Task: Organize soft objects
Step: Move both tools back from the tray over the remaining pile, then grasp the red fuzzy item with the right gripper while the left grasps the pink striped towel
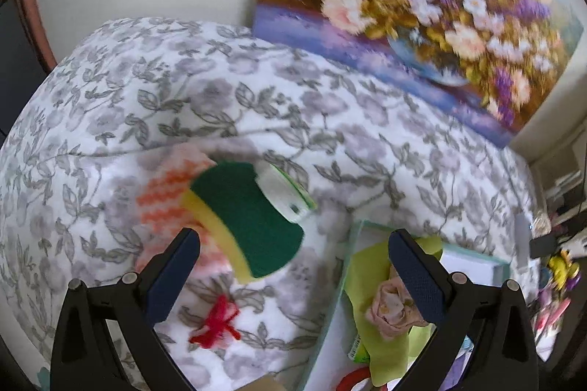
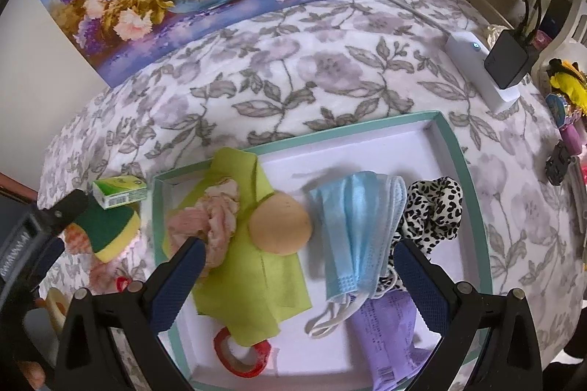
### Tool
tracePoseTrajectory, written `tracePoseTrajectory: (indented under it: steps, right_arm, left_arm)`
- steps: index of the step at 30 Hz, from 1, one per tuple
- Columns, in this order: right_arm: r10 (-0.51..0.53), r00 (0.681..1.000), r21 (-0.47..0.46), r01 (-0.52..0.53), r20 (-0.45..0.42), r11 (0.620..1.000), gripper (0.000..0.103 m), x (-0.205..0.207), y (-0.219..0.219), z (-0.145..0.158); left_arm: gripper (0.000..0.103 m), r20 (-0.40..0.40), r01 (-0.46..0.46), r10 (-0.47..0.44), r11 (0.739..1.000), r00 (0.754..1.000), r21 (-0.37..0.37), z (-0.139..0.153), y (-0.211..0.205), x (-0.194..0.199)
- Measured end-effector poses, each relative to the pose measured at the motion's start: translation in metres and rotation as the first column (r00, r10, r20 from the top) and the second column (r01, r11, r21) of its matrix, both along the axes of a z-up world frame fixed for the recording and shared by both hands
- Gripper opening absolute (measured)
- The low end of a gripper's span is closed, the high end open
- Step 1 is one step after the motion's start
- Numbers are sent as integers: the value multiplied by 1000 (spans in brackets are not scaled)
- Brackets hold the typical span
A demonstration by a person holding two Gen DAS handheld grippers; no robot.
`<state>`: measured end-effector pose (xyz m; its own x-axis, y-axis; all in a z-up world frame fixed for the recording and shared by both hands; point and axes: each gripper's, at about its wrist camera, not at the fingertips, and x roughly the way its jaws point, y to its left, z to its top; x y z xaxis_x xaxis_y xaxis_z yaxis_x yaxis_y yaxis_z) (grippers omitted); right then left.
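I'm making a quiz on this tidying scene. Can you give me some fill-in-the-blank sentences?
1. The blue face mask lies inside the teal-rimmed ____.
2. The sponge has a yellow body and a ____ scouring side.
3. The round beige puff rests on a ____ cloth.
4. Both hand-held grippers, left and right, are ____.

Missing words: tray; green; lime-green; open

Soft, even daylight; shadows faint. Left wrist view motion-blurred, worst on the flower painting (image 1: 422, 13) and sponge (image 1: 249, 218). Right wrist view sharper. Both: strong fisheye bending, black vignette at corners. White tray (image 2: 367, 149) floor slightly overexposed.
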<state>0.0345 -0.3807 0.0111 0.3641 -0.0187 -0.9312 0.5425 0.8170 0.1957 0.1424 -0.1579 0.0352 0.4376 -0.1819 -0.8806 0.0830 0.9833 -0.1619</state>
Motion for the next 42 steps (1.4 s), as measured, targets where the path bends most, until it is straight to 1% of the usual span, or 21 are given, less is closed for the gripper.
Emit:
tracePoseTrajectory:
  steps: [3,7,13,20,25,30,34,38,42]
  right_arm:
    - [11,1000,-8,-11,6,1000,103,2,8,5]
    - [25,1000,-9,-25,14,1000,103,5,20,11]
    - [68,997,-10,-68,27,998,103,16,48,18]
    - [150,988,-8,-149,31,989,103,36,94,20]
    - [219,976,0,-219,24,976,103,49,130,15]
    - [266,964,13,-266,8,964,103,61,154,6]
    - [288,958,32,-287,-17,957,103,67,167,-5]
    - [318,946,41,-316,-56,948,103,71,179,-19]
    - [357,931,36,-356,-79,934,103,75,193,-28]
  left_arm:
    - [102,28,-22,23,999,999,-28,12,19,1]
    - [102,41,-54,56,998,998,-35,24,44,4]
    - [102,45,-106,106,994,993,-3,32,85,9]
    - [102,27,-169,169,985,985,15,30,131,13]
    - [102,4,-187,187,982,982,25,23,152,14]
    - [102,-33,-184,186,982,982,51,8,166,15]
    - [102,-88,-189,194,980,977,62,-14,171,18]
    - [102,-167,-187,193,981,967,47,-40,170,20]
    - [102,-249,-185,182,983,951,12,-63,167,21]
